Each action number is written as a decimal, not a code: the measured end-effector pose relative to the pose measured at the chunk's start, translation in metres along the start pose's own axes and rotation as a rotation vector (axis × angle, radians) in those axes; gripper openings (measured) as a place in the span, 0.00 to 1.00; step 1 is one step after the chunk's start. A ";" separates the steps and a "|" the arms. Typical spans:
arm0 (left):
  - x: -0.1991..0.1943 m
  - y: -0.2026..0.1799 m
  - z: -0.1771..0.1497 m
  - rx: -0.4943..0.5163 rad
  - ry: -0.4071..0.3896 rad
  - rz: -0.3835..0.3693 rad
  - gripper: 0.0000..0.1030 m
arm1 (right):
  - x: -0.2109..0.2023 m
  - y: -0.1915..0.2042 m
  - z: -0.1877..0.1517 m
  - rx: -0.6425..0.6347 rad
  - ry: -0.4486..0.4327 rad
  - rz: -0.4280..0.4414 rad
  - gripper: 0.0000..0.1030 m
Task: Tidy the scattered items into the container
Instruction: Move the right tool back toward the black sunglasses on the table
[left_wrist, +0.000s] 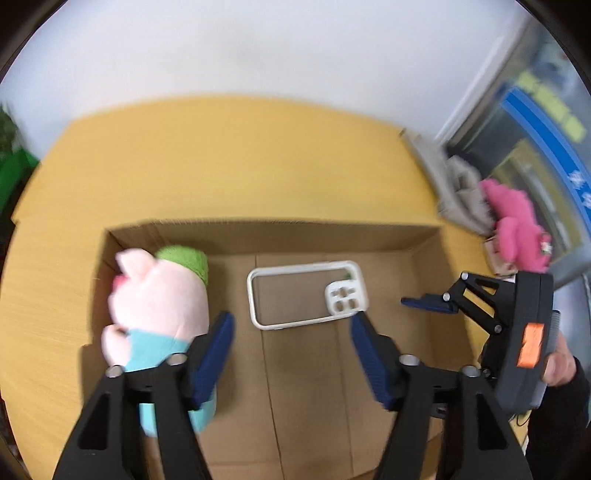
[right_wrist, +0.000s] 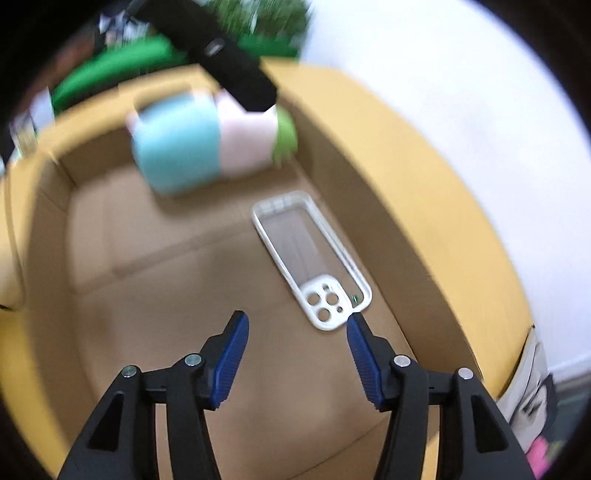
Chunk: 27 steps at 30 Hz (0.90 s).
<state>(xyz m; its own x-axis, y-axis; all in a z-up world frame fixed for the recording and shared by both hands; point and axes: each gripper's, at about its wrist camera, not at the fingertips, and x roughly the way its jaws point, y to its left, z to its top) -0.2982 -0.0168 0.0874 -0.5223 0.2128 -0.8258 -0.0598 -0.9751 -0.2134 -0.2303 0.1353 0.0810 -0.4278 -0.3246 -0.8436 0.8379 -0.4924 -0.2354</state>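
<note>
While fingers gape empty | fuzzy plush pig (left_wrist: 159, 306), rigid white phone case (right_wrist: 314, 258) | cardboard box (left_wrist: 273, 230)

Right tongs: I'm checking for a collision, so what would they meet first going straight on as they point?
Probably the bare floor of the cardboard box. The right tongs stand open and empty; the phone case lies just right of that line, though depth is unclear.

white phone case (right_wrist: 314, 264), brown cardboard box (right_wrist: 373, 192)
</note>
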 end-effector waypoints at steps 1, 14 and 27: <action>-0.020 -0.005 -0.009 0.018 -0.051 0.009 0.84 | -0.027 0.022 -0.020 0.031 -0.046 -0.002 0.54; -0.129 -0.024 -0.187 0.074 -0.288 0.081 1.00 | -0.123 0.135 -0.130 0.464 -0.316 -0.200 0.68; -0.094 -0.037 -0.300 0.041 -0.178 0.059 1.00 | -0.106 0.205 -0.208 0.656 -0.217 -0.244 0.68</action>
<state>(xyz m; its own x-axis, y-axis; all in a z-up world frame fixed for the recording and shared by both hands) 0.0089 0.0181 0.0164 -0.6680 0.1447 -0.7299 -0.0573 -0.9880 -0.1434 0.0570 0.2366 0.0218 -0.6909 -0.2624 -0.6736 0.3633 -0.9316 -0.0097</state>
